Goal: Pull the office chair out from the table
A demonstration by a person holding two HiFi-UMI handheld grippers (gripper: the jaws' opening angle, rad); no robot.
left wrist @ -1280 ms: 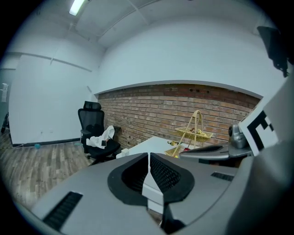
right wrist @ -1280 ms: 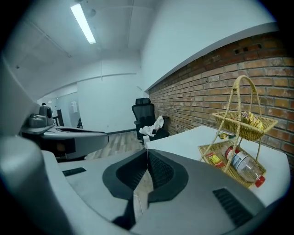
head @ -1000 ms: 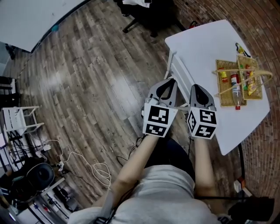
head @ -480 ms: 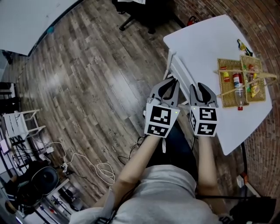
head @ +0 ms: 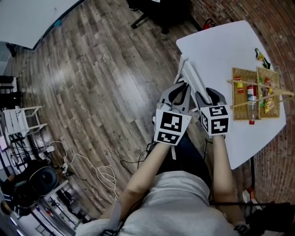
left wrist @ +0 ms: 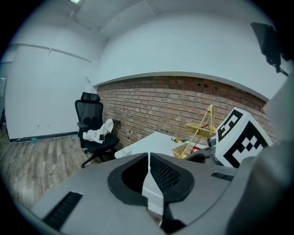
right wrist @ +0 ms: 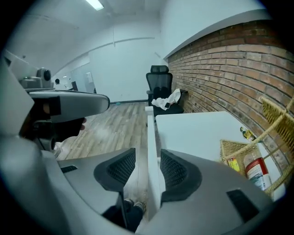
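A white chair's top rail (head: 191, 78) stands along the left edge of the white table (head: 221, 50). My right gripper (head: 213, 93) straddles that rail (right wrist: 150, 137). Its jaws (right wrist: 148, 165) are opening, and the rail runs between the pads with a gap on the left side. My left gripper (head: 180, 87) hangs just left of the rail, its jaws (left wrist: 149, 158) shut with nothing in them. A black office chair (head: 161, 11) with white cloth on its seat (left wrist: 94, 133) stands apart on the floor beyond the table's far end.
A wicker basket (head: 256, 92) with bottles and packets sits on the table's right side (right wrist: 239, 156). A brick wall (left wrist: 156, 101) runs behind the table. Wood floor (head: 92, 69) lies to the left, with cables and gear (head: 41, 179) at the lower left.
My right gripper has sunk over the white chair's rail and its jaws have spread from shut to wide. The left gripper has edged slightly forward beside it.
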